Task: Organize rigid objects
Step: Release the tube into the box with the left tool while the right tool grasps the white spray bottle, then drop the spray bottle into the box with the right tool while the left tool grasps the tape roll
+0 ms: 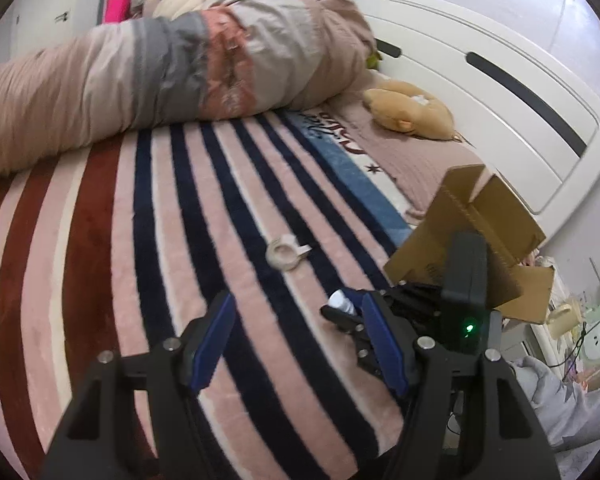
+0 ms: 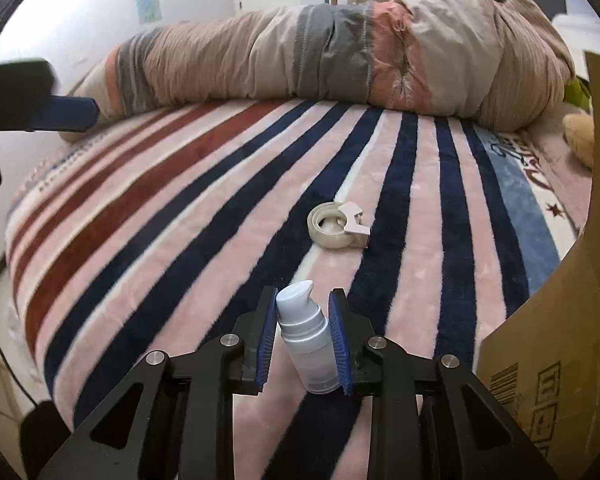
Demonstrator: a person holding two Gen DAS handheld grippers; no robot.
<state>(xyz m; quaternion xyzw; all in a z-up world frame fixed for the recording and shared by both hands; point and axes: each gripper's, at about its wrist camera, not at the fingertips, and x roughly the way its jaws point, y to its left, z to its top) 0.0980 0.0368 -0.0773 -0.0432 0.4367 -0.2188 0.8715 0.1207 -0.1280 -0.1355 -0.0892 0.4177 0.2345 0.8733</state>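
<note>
**Right wrist view: pump bottle gripped, box waiting to the right**

Right wrist camera looks along the right gripper [image 2: 303, 344], whose blue pads are clenched on a small white pump bottle [image 2: 306, 340]. The bottle stands nearly upright between them, nozzle up, and seems lifted off the striped blanket [image 2: 180, 208]. Close on the right, a cardboard box [image 2: 548, 352] fills the edge of the view. Farther off, mid-blanket, a tape roll [image 2: 338, 226] lies alone, well apart from both tools. Beyond it a rolled duvet [image 2: 320, 56] runs across the bed.

From the left wrist camera, the left gripper [image 1: 296, 344] is spread wide and holds nothing, hovering above the blanket left of the other tool.

The step in hand appears to be carrying the bottle to the box. Next, it likely needs a swing right, over the box wall, before release; the tape probably follows.
</note>
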